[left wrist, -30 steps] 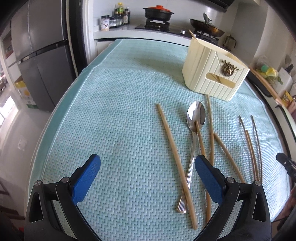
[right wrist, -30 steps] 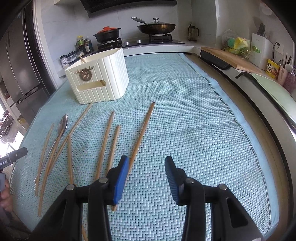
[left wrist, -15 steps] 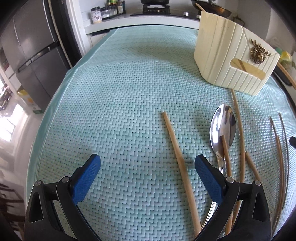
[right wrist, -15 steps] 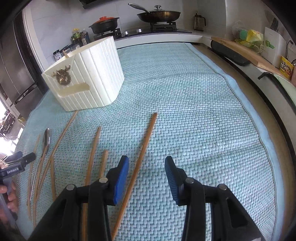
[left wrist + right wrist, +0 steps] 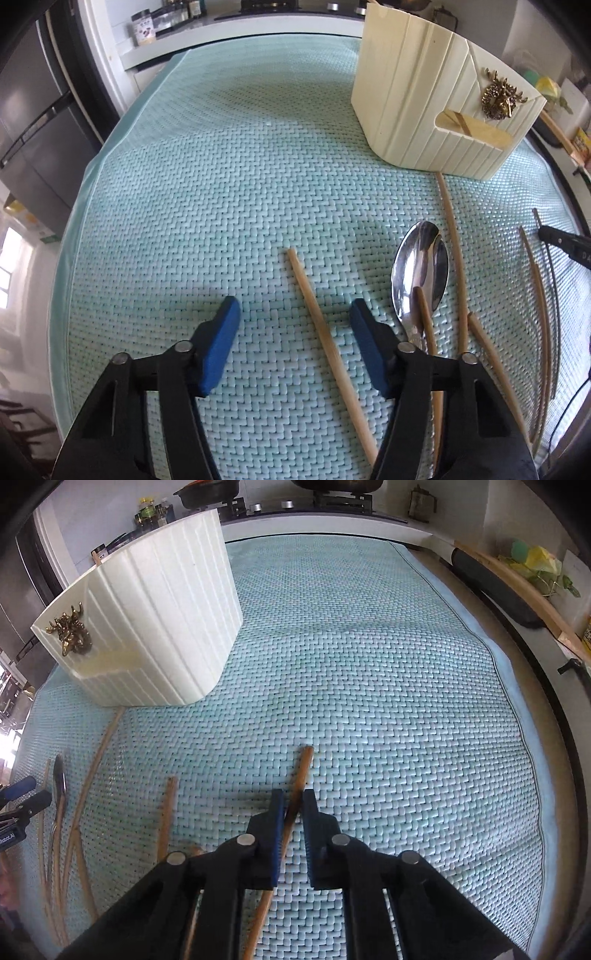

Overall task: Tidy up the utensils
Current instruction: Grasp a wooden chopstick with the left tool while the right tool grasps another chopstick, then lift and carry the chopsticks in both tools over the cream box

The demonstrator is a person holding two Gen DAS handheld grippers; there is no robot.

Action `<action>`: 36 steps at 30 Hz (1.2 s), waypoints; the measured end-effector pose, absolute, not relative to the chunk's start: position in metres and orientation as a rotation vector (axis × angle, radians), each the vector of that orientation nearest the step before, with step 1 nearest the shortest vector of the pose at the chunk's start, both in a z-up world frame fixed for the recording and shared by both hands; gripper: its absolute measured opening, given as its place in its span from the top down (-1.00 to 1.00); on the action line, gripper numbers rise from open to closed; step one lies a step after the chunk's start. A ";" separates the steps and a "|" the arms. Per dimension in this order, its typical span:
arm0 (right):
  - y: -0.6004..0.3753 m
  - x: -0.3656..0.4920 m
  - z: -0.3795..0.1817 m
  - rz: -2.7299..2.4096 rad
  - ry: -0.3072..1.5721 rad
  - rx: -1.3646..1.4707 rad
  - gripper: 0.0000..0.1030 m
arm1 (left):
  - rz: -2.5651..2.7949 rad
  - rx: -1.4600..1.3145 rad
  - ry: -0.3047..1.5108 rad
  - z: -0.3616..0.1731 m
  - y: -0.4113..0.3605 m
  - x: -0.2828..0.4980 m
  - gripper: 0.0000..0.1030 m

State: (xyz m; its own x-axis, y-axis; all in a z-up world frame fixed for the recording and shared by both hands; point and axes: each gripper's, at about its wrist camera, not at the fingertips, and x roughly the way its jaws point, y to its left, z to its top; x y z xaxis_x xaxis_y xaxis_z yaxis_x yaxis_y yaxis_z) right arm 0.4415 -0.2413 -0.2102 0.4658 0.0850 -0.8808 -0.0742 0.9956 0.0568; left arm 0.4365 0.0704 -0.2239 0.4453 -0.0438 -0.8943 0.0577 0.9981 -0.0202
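Note:
Several wooden chopsticks and a metal spoon [image 5: 421,269] lie on a teal woven mat [image 5: 221,184]. A cream ribbed utensil holder [image 5: 439,103] stands at the back; it also shows in the right wrist view [image 5: 155,627]. My left gripper [image 5: 295,325] is open, low over the mat, its blue pads [image 5: 218,350] on either side of one chopstick [image 5: 325,339]. My right gripper [image 5: 293,801] is closed around another chopstick [image 5: 301,775], which still lies on the mat.
A kitchen counter with a stove and jars [image 5: 147,29] runs behind the mat. A fridge [image 5: 33,122] stands to the left. A wooden board and a dark roll [image 5: 495,587] lie along the mat's right side.
Both grippers moved forward and down to the mat. The left jaws narrowed around a chopstick. The right jaws closed on the rightmost chopstick.

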 end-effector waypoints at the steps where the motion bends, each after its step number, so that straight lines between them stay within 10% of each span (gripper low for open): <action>1: -0.242 0.443 -0.210 0.098 1.080 0.021 0.84 | -0.071 0.011 1.109 -0.223 0.072 0.441 0.14; 7: -0.259 0.445 -0.205 0.113 1.066 0.086 0.88 | -0.117 0.000 1.102 -0.224 0.078 0.461 0.86; 36: -0.274 0.321 -0.040 0.312 0.663 0.205 0.88 | -0.199 -0.126 0.643 -0.042 0.080 0.324 0.95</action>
